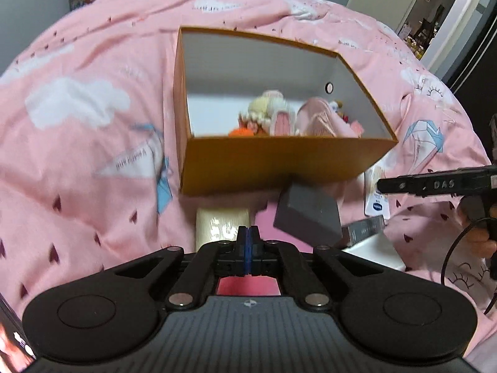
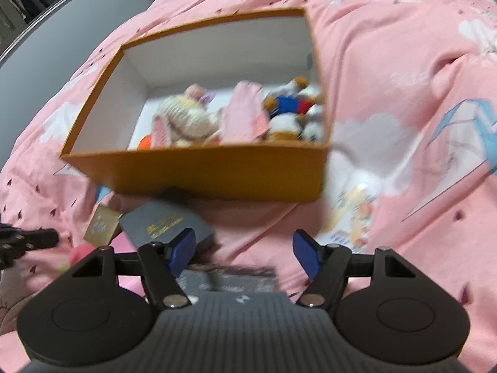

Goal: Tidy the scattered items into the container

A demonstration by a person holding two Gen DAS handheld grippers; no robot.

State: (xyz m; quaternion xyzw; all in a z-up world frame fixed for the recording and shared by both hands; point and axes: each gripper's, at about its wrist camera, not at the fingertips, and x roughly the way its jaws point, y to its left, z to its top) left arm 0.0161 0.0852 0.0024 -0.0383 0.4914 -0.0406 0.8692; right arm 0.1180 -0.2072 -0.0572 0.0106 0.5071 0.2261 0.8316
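Orange box (image 1: 273, 161), open-topped to receive strays, toys inside; grey box (image 1: 306, 217) beside its near wall; left gripper (image 1: 247, 236) closed empty, right gripper (image 2: 245, 248) spread.

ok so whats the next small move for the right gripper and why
Probably shift the open right gripper slightly left, lower it astride the dark grey box, then close. That box lies on the bedspread outside the orange container, and nothing sits between the pads yet.

Both wrist cameras look steeply down, close, at the orange box (image 1: 273, 161) (image 2: 217, 171) from its near side; both share it.
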